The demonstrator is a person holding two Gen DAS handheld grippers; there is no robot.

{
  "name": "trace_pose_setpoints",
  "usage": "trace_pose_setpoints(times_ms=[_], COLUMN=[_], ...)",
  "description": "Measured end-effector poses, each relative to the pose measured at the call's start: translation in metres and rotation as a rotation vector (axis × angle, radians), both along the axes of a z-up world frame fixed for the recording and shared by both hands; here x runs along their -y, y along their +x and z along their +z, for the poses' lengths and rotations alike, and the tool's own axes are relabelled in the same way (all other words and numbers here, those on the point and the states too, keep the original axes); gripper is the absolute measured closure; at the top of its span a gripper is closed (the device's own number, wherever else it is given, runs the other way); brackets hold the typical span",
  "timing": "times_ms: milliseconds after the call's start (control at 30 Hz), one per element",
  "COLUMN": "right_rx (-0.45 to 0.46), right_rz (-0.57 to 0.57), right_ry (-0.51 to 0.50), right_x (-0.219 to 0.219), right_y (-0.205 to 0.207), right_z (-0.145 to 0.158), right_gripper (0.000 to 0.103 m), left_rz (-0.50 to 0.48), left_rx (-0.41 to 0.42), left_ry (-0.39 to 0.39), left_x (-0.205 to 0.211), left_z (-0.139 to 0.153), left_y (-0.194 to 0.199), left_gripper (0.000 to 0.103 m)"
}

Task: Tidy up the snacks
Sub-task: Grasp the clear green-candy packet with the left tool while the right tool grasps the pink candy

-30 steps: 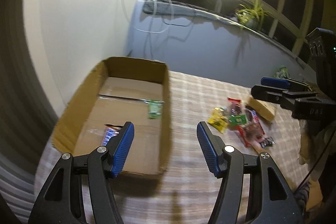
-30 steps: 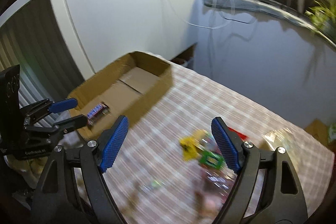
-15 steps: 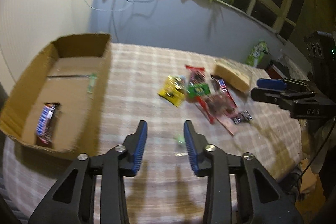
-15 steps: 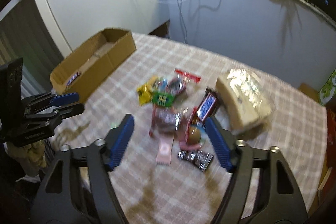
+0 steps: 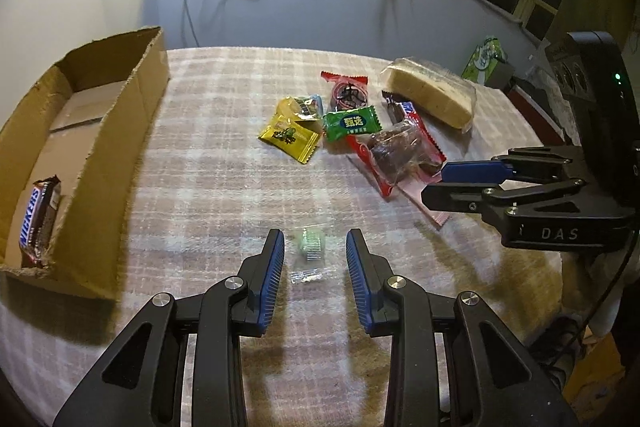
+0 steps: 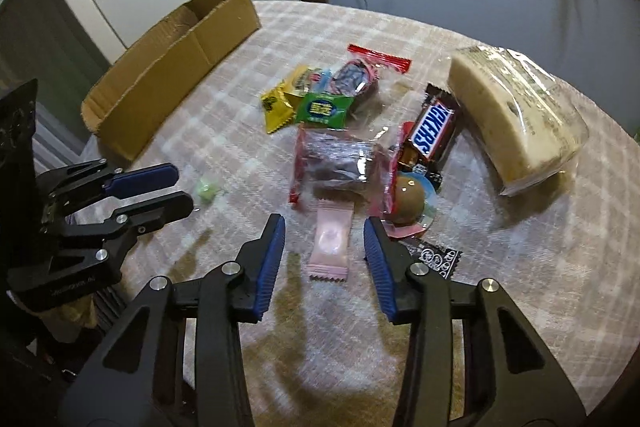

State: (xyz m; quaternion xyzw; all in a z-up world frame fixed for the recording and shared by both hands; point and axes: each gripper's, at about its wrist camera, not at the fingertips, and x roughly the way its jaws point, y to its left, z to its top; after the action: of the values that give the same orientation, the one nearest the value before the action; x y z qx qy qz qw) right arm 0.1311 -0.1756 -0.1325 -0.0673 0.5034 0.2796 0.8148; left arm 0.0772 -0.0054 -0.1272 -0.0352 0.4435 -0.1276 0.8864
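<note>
- We were at the pick-up step: our left hand-held gripper straddled, ungrasped, the small green candy on the counter
- Our right hand-held gripper was closing around the pink candy, pads not yet touching
- Next, we judged: pinch both, carry to the cardboard box at ten o'clock

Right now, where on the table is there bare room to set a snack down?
Bare cloth lies between the box and the yellow packet, and behind the pile toward the wall. Crowded: the pile from the green packet to the bread.
</note>
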Motion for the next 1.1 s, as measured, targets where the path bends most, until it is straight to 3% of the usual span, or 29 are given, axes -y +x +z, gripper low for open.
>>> trace_pose_setpoints(times_ms=[200,367,533,1100], right_rx=[-0.025,-0.03,-0.023,0.023], right_rz=[0.008,0.021,0.011,0.007], right_ry=[-0.007,-0.039,-0.059,-0.037], right_x=[-0.004,-0.013,-0.013,-0.012], right_y=[0.003,0.002,0.004,-0.009], right_z=[-0.007,-0.016,-0.015,0.005], right_gripper=[0.062,0.067,0.082,0.083], left_rz=[-0.004,-0.013,-0.01,0.009], left_rx=[-0.016,-0.033,-0.023,0.023], left_ry=[0.01,0.018,0.022,0.007], left_x=[0.0,0.005,0.004,-0.005], left_z=[-0.008,-0.018,-0.018,0.003], left_y=[0.007,0.009,0.009,-0.001], left_gripper=[0.072,0.082,0.085,0.086])
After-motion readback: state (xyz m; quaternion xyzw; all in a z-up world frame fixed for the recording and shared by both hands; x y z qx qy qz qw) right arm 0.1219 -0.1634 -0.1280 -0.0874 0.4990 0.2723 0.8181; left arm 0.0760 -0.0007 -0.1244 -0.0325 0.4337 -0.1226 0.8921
